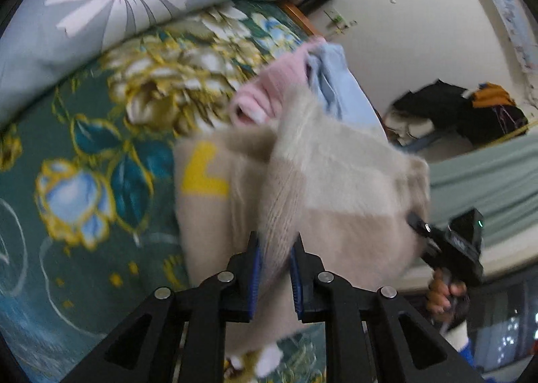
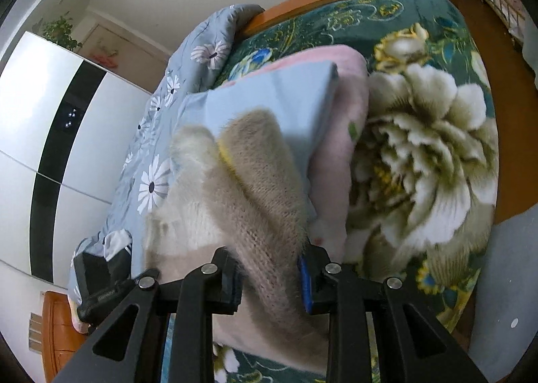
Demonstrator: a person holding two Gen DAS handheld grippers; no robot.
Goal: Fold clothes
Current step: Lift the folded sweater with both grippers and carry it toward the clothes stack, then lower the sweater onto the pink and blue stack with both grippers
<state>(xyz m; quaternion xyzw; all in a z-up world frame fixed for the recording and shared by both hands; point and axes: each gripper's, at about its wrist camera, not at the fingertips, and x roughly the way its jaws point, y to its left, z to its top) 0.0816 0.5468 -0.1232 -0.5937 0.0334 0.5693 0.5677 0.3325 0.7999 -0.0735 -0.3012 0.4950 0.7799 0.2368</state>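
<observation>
Bed (image 2: 470, 46) under green floral cover, folded pink and blue clothes (image 2: 285, 104) stacked on it. Above them, fuzzy beige sweater (image 1: 336, 181), mid-fold, lifted, clamped by left gripper (image 1: 275, 268) and right gripper (image 2: 269, 278). Next, probably: lowering flat, aligned. No containers visible.

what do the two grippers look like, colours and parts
Both the left gripper and right gripper are matte black angular linkages with silver round pivot pins and blue pads lining the fingers. The left view shows the right unit's green indicator light.
</observation>
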